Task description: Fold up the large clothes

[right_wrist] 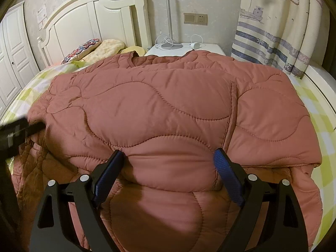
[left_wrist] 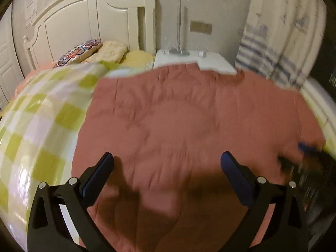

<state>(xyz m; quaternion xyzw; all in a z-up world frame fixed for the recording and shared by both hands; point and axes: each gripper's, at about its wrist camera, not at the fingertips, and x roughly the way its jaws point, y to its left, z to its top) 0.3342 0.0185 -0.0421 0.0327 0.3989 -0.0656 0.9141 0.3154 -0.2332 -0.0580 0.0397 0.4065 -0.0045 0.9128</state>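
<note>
A large dusty-pink quilted jacket (right_wrist: 168, 109) lies spread on the bed, partly folded, with a fold edge along its near side. It also fills the left wrist view (left_wrist: 178, 126), which is blurred by motion. My right gripper (right_wrist: 169, 157) is open, its blue pads on either side of a puffed ridge of the jacket at the near edge. My left gripper (left_wrist: 167, 159) is open and empty just above the jacket. The right gripper shows blurred at the right edge of the left wrist view (left_wrist: 308, 153), and the left one at the left edge of the right wrist view (right_wrist: 19, 130).
The bed has a green-and-white checked sheet (left_wrist: 42, 121) and pillows (right_wrist: 92, 50) by the white headboard (right_wrist: 84, 21). A white nightstand (right_wrist: 184, 49) with a lamp and cables stands behind. A nautical curtain (right_wrist: 279, 31) hangs at the right, white wardrobe doors (right_wrist: 10, 63) at the left.
</note>
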